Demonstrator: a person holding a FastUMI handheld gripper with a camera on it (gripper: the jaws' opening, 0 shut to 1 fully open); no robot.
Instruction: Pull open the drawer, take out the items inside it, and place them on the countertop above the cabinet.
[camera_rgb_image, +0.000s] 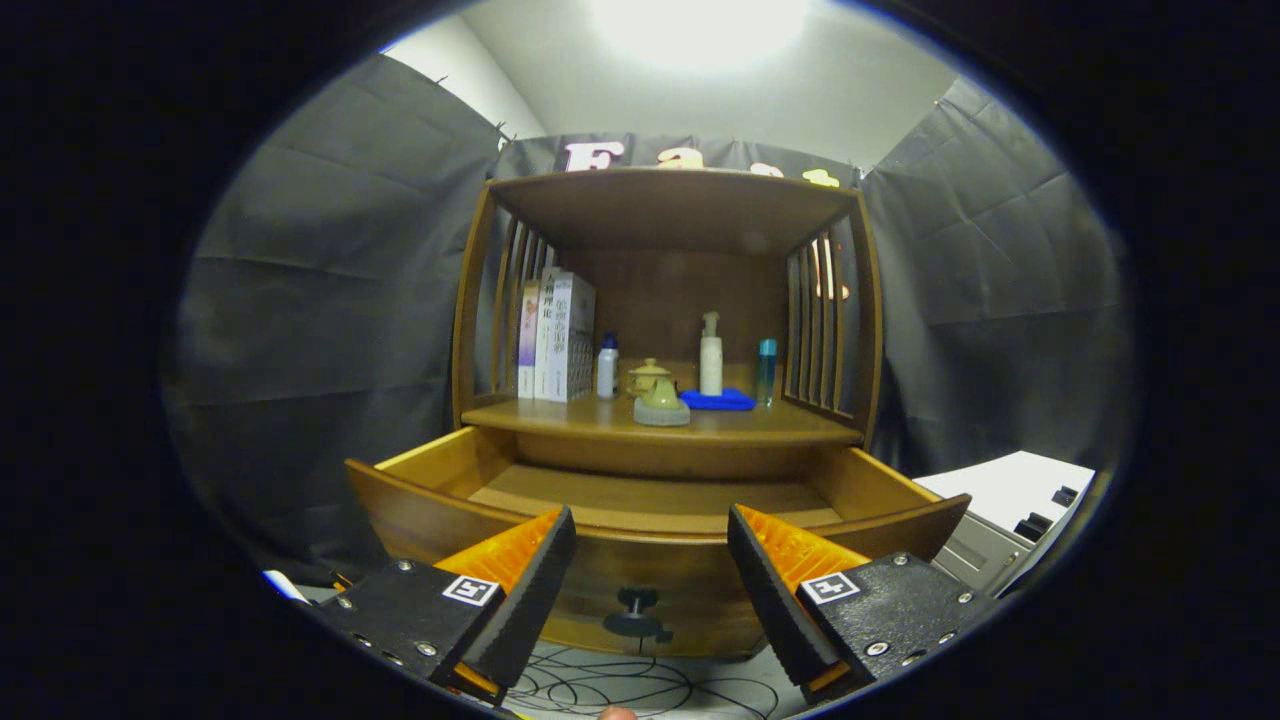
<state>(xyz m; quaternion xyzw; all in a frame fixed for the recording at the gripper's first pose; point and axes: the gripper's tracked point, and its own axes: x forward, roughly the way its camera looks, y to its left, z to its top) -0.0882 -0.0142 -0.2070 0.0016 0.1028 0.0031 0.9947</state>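
A white-topped grey metal unit with black buttons (1010, 510) stands at the floor's right edge. Thin black cables (620, 685) loop across the pale floor (740, 690). Wrinkled grey cloth (320, 300) hangs behind.

On the tabletop (600, 417) above my open drawer (640, 500) I see books (556, 337) standing at the left, a white bottle (607, 367), a teapot (660, 395), a pump bottle (711, 355) on a blue cloth (718, 400), and a teal bottle (766, 371).
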